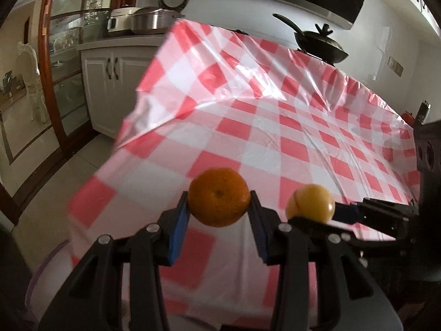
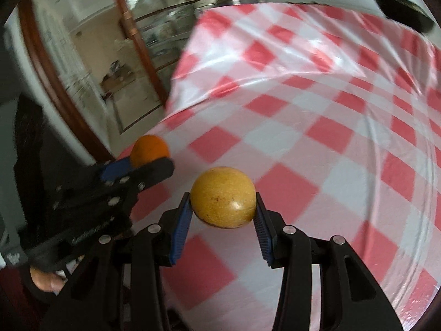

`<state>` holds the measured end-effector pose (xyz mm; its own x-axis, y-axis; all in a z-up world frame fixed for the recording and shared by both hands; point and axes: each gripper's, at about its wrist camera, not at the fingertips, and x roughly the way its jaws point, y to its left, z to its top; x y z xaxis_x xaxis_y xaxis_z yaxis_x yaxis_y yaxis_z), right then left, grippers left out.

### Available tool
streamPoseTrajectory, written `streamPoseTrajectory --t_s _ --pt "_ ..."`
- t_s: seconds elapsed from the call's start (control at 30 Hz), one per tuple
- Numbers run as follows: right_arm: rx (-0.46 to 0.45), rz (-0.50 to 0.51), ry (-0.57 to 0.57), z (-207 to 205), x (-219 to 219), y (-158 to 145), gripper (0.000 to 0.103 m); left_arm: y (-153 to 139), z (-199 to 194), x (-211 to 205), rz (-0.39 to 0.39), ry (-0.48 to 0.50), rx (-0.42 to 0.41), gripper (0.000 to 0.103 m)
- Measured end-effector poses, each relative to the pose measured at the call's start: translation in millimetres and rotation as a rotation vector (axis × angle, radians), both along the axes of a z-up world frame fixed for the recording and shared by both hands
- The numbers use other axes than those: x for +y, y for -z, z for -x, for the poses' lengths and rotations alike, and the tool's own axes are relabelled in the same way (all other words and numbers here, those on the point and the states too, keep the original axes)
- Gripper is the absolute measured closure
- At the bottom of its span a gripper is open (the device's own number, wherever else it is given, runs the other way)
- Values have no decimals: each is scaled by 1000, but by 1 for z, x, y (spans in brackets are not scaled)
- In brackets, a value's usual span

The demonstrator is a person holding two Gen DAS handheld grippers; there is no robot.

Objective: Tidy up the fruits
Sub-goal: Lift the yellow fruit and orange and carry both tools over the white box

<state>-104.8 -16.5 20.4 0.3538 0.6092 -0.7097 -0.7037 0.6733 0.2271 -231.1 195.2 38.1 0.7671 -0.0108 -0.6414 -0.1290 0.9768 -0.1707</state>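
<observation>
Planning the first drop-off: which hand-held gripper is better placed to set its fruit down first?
Neither clearly: the left hand-held gripper grips the orange, the right the yellow fruit, both above the tablecloth; no container shows.

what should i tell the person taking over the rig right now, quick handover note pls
Left gripper: shut on the orange, held in the air above the near part of the checkered tablecloth.
Right gripper: shut on the yellow fruit, also lifted off the cloth, just to the right of the left gripper.
Done: both fruits are picked up, each pinched squarely between the blue pads.
Left: set both down where they belong. No bowl, tray or other fruit shows in either view, so find the drop spot first. A dark pan sits at the far edge of the table.
</observation>
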Motion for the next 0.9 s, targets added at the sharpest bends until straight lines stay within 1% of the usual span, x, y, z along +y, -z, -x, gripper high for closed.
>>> streamPoseTrajectory --t_s 0.23,0.33,0.43,0.6,0.7,0.8,0.9 --pt "-66 31 -160 52 39 -7 59 -2 51 43 6 -75 -20 61" --pt "-85 45 -236 74 55 -6 59 1 75 60 0 -111 -14 61" --pt "-85 62 -322 97 73 0 59 10 99 77 -1 -153 6 61" --pt "-111 116 -452 131 98 14 59 32 139 109 17 -243 61 61" --pt "-113 146 -532 151 113 25 59 48 153 123 23 -289 106 61" --pt "-114 193 -599 165 126 43 59 69 163 134 31 -323 157 61" --pt "-97 260 -659 177 142 71 59 93 167 141 40 -344 220 61"
